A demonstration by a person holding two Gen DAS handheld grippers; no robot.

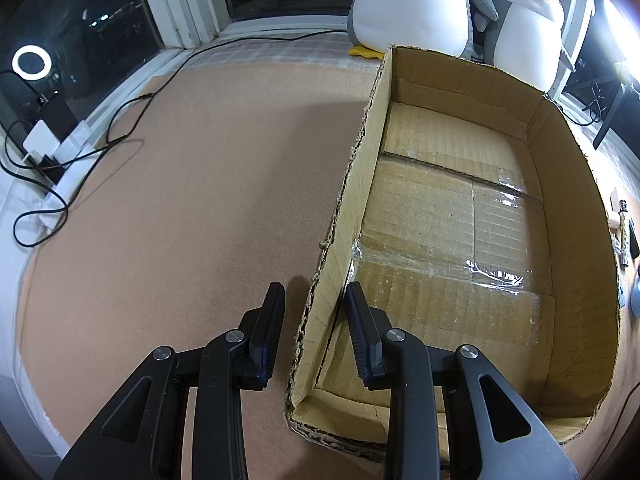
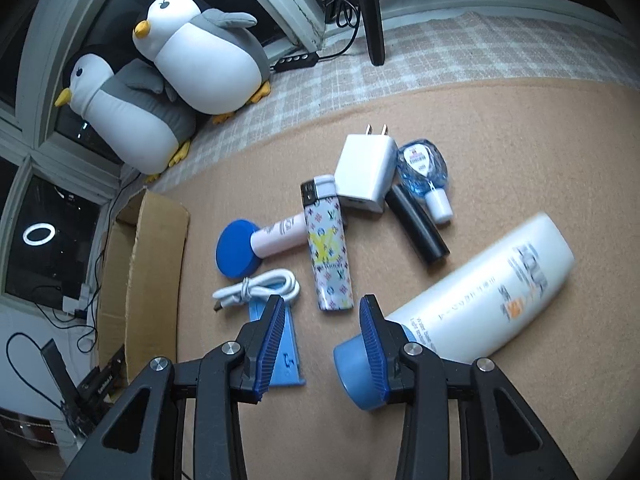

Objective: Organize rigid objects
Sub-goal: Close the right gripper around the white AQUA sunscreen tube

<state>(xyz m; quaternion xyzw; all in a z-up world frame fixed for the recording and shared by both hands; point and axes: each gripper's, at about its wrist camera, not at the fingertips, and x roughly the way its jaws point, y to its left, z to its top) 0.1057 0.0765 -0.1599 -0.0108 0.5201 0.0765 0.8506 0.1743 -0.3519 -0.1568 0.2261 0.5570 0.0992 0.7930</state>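
Observation:
An empty cardboard box [image 1: 568, 184] lies on the cork mat. My left gripper [image 1: 314, 288] straddles its near left wall and is shut on that wall. In the right wrist view several items lie in a cluster: a patterned lighter [image 2: 328, 248], a white charger [image 2: 364, 172], a pink tube with a blue cap [image 2: 240, 250], a black cylinder [image 2: 418, 226], a small blue bottle [image 2: 424, 168], a coiled white cable [image 2: 260, 286] and a large white bottle [image 2: 492, 292]. My right gripper [image 2: 321, 304] stands open over bare mat just short of the lighter. Its right finger covers part of the bottle's blue cap.
A flat blue piece [image 2: 286, 360] lies under my right gripper's left finger. The box [image 2: 156, 264] stands left of the cluster. Two plush penguins [image 2: 200, 48] sit at the window behind. Black cables [image 1: 120, 128] and a power strip [image 1: 60, 148] run along the mat's left edge.

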